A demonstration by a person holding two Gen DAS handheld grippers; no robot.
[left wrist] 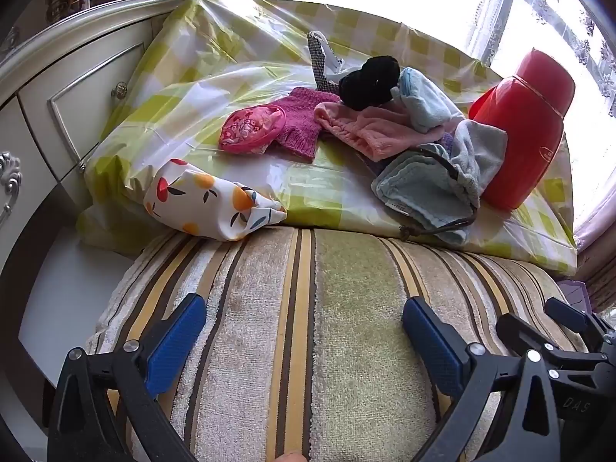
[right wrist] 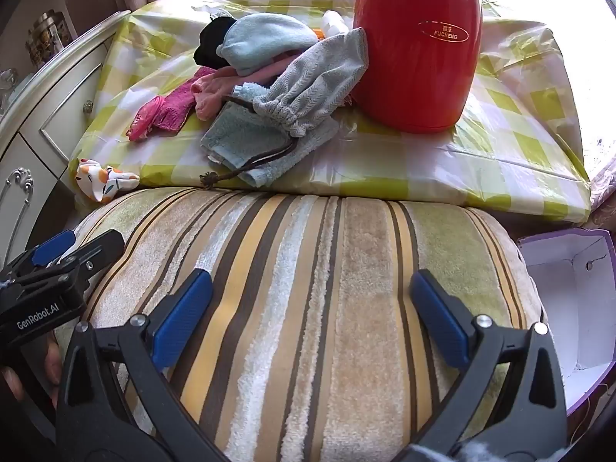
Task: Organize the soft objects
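Soft items lie piled on a table under a yellow-green checked plastic cover (left wrist: 215,50): a fruit-print pouch (left wrist: 208,204) at the near left edge, a pink patterned pouch (left wrist: 250,129), a magenta knit piece (left wrist: 304,123), a pink fluffy cloth (left wrist: 369,131), a black soft item (left wrist: 369,81), a light blue cloth (left wrist: 423,104), a grey drawstring bag (right wrist: 319,77) and a light blue towel (right wrist: 250,142). My left gripper (left wrist: 304,327) and right gripper (right wrist: 312,308) hover side by side over a striped cushion (right wrist: 308,269), well short of the pile. Both are open, with nothing between their fingers.
A red thermos jug (right wrist: 415,46) stands upright just right of the pile, touching the grey bag. A white cabinet with drawers (left wrist: 77,88) borders the table on the left. An open purple box (right wrist: 569,300) sits low at the right of the cushion. Bright windows lie behind.
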